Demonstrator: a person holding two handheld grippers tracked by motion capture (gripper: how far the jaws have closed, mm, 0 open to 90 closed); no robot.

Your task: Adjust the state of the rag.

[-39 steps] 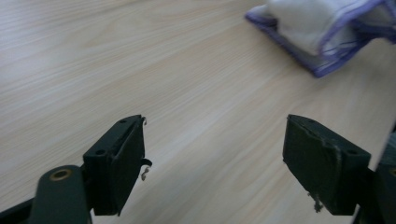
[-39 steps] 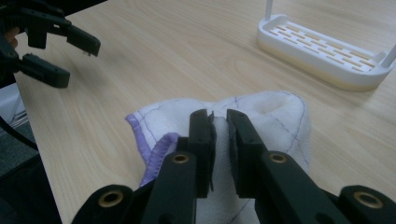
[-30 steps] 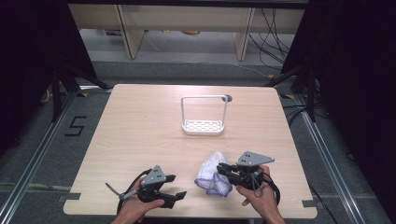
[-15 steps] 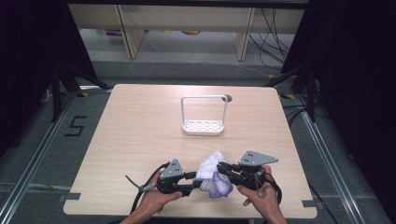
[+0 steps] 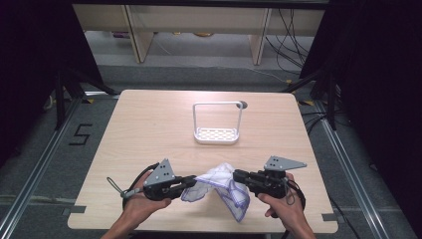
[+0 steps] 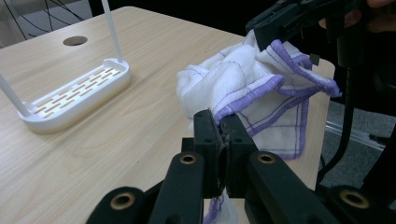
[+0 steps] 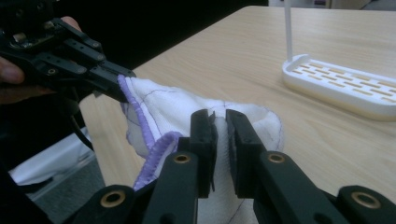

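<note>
- White terry cloth with purple stitched edging (image 5: 221,186) hangs bunched between the two grippers, near the front edge of the light wooden table (image 5: 149,129). Most of it is lifted; the lower corner droops toward the tabletop on the right side, and from above I can't tell whether it touches.
- Left gripper (image 5: 191,181): jaws have just been closing and now stand clenched on the cloth's purple hem. The left gripper view shows the hem pinched between the pads, with a scrap of fabric poking out below them.
- Right gripper (image 5: 238,175): jaws clamped on a fold of the cloth at its upper right. The right gripper view shows white fabric squeezed in the narrow gap between the pads.
- Key relation: the cloth's long axis runs roughly left to right between the two grips, both sets of jaws pointing inward at each other with the bundle slack in the middle. Neither hand is nearer, since both already have it. My read is that the next move is pulling the hands apart to spread it flat.
- Risk: the left bite looks shallow, right on the hem, so it could slip under tension.
- White plastic slotted tray with a tall wire loop handle (image 5: 217,134) sits mid-table, well apart from the cloth, beyond it. Round hole in the table (image 5: 243,105) just behind it.
</note>
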